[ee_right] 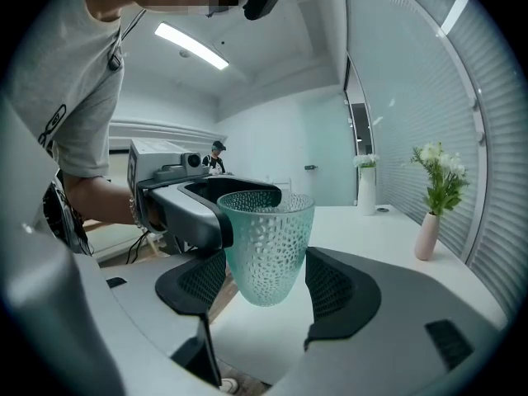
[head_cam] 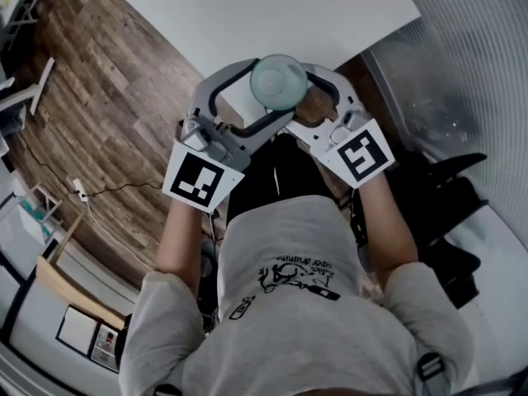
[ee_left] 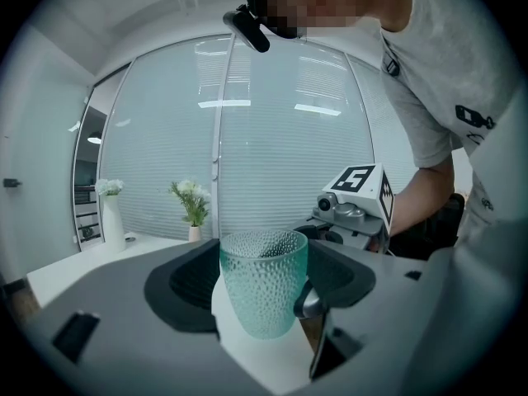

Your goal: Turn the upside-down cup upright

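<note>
Left gripper (ee_left: 262, 283) and right gripper (ee_right: 266, 258) both clenched on teal dimpled cup (head_cam: 279, 81) — mouth up, lifted clear of white table (head_cam: 247, 7) — one from each side.

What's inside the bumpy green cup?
Nothing I can see: the cup is open upward, and its see-through walls show nothing in it. The left gripper and right gripper hide bits of its sides.
</note>
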Motion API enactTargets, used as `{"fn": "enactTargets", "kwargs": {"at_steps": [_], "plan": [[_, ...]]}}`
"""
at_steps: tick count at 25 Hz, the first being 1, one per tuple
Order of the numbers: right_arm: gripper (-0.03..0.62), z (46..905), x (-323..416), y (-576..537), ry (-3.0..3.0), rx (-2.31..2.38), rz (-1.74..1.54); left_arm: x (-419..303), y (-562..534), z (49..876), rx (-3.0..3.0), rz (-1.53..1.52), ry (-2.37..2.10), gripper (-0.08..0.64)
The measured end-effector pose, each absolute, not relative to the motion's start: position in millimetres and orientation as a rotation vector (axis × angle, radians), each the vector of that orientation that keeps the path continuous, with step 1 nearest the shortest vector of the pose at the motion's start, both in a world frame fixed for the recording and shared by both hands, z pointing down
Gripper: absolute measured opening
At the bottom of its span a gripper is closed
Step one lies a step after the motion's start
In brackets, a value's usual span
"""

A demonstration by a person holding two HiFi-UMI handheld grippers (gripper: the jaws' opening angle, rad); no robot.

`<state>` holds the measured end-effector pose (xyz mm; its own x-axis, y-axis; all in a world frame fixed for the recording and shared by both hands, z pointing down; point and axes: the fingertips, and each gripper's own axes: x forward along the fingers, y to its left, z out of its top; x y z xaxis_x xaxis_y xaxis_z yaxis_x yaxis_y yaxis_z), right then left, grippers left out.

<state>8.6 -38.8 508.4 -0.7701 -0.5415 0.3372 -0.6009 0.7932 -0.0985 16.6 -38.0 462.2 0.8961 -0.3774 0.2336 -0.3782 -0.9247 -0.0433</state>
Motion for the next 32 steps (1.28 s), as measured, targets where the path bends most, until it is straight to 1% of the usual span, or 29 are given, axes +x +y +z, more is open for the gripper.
{"fn": "enactTargets", "kwargs": {"at_steps": [19, 32], "plan": [[0.319, 598.7, 15.7, -70.0, -2.607, 0.827, 0.331, 22.5, -70.5, 552.8, 3.008, 0.379, -0.636, 0.331], [0.319, 637.1, 30.8, -91.2, -2.570, 0.802, 0.329, 37.2, -93.6, 588.3, 3.007, 0.382, -0.639, 0.331]]}}
